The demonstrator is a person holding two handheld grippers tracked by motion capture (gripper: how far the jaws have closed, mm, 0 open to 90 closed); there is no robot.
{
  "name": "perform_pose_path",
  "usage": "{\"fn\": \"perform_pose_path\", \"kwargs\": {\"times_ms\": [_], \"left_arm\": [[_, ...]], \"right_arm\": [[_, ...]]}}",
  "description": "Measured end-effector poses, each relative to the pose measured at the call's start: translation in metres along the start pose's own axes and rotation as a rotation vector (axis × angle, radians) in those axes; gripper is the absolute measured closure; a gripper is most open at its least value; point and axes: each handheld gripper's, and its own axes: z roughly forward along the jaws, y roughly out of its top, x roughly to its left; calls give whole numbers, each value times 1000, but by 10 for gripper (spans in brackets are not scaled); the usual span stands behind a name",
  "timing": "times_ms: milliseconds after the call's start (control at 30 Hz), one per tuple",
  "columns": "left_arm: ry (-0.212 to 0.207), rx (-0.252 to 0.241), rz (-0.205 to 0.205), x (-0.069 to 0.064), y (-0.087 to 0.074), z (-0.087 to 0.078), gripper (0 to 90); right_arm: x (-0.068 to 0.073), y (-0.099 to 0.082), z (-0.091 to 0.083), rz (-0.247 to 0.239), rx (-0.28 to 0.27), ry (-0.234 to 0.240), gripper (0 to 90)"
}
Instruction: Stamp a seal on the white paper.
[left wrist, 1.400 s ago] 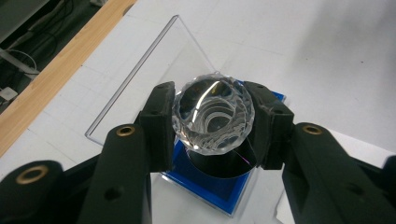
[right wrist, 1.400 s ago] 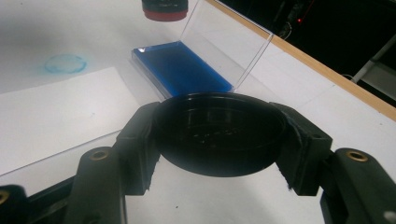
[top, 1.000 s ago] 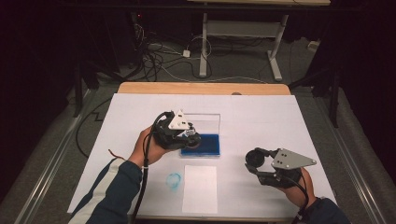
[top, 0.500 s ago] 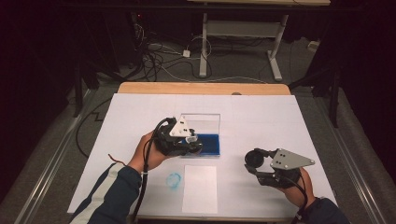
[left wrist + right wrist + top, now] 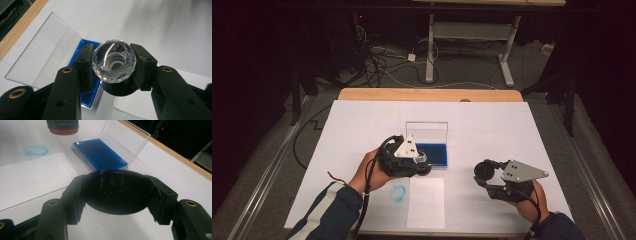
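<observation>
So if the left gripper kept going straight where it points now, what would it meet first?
Probably the blue ink pad in its open clear case: the left gripper, shut on the crystal-handled stamp, points at its near edge. Depth is hard to judge.

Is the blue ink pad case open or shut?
Open. The ink pad case's clear lid stands raised from its far edge, leaving the blue pad exposed.
</observation>
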Motion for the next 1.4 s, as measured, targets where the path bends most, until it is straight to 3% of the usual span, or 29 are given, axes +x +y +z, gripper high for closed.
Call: {"fn": "perform_pose_path", "kwargs": {"times_ms": [367,700,967,1400], "left_arm": [[-36,16,13,-12,-7,3,547],[-56,-2,9,-28,-14,7,547],[-99,25,28,-40,-18,20,547],[-130,68,52,-50,-27,33,547]], "right_arm": [[3,-1,1,-11,10,2,387],[8,0,2,-20,16,6,387],[9,0,2,-28,22,8,386],[11,0,4,-39,35,9,386]]}}
